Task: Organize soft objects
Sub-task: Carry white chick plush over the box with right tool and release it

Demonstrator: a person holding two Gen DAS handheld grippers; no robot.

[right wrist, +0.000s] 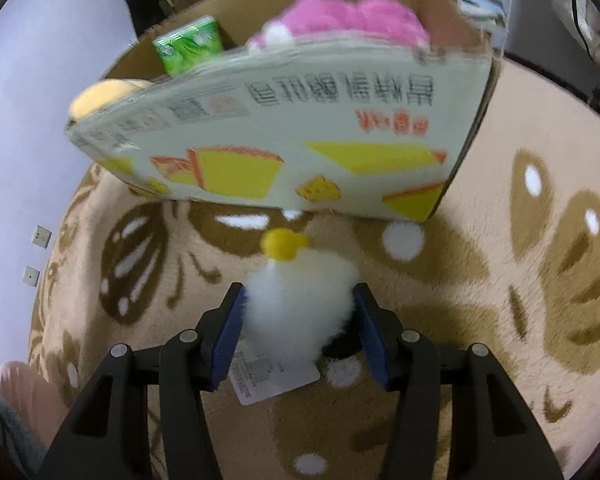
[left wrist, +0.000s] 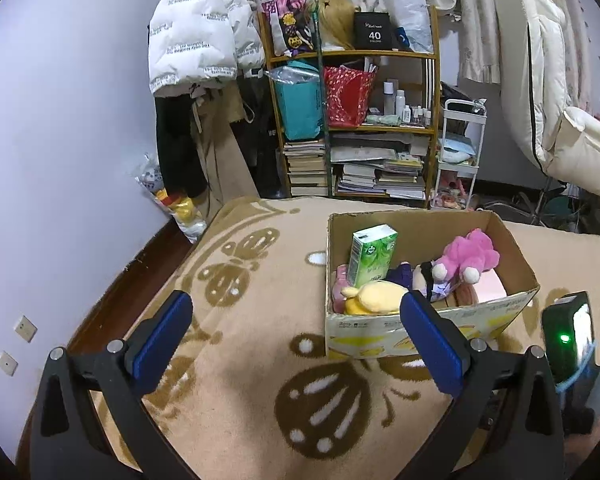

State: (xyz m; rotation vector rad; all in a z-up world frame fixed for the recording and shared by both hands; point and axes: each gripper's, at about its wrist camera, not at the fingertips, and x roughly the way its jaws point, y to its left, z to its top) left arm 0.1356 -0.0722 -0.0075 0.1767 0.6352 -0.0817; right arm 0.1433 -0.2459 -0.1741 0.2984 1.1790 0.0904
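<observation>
A fluffy white plush toy [right wrist: 300,304] with a yellow knob and a paper tag lies on the patterned blanket [right wrist: 500,280], just in front of the cardboard box [right wrist: 300,140]. My right gripper [right wrist: 298,292] points down around it, open. The toy sits between the blue pads [right wrist: 232,320] and its fur brushes them. My left gripper [left wrist: 296,300] stands wide open and empty, left of the box [left wrist: 380,332]. Inside the box are a green tissue pack [left wrist: 372,254], a pink plush [left wrist: 470,254] and a yellow plush [left wrist: 374,298].
The box stands on a bed covered by the blanket [left wrist: 240,360], with a wall along the left. Beyond the bed are a crowded shelf [left wrist: 356,120], hanging coats [left wrist: 200,40] and a white chair [left wrist: 560,120]. The right hand's device [left wrist: 568,332] shows beside the box.
</observation>
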